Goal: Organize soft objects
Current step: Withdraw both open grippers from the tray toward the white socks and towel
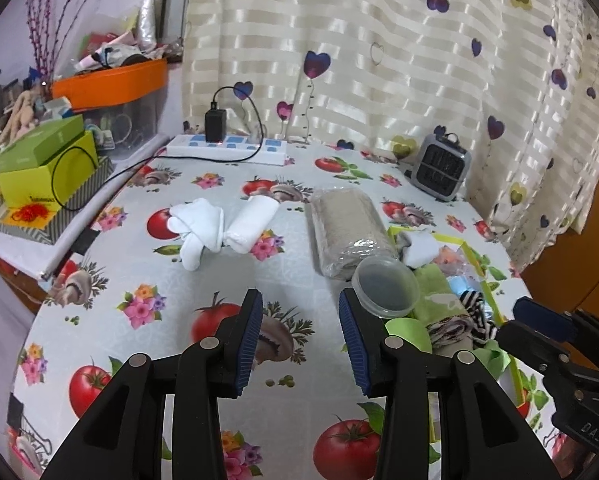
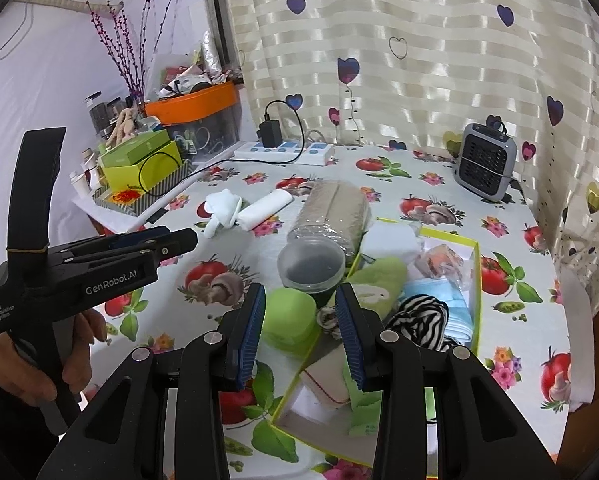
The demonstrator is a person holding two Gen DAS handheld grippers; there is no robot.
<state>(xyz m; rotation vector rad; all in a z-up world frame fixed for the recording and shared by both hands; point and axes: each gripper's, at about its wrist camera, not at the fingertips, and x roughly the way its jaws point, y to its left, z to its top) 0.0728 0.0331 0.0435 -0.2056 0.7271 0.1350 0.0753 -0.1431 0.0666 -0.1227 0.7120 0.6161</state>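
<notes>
While both gape, left tool (image 1: 300, 334), right tool (image 2: 300, 334) seemingly empty.

Home: heart-print curtain (image 1: 379, 60), floral tablecloth (image 1: 179, 280)

Both views were evenly lit by soft daylight diffused through the striped satin curtain (image 1: 379, 60); its sheen was glared, edges were bent and vignetted by fisheye distortion.
</notes>
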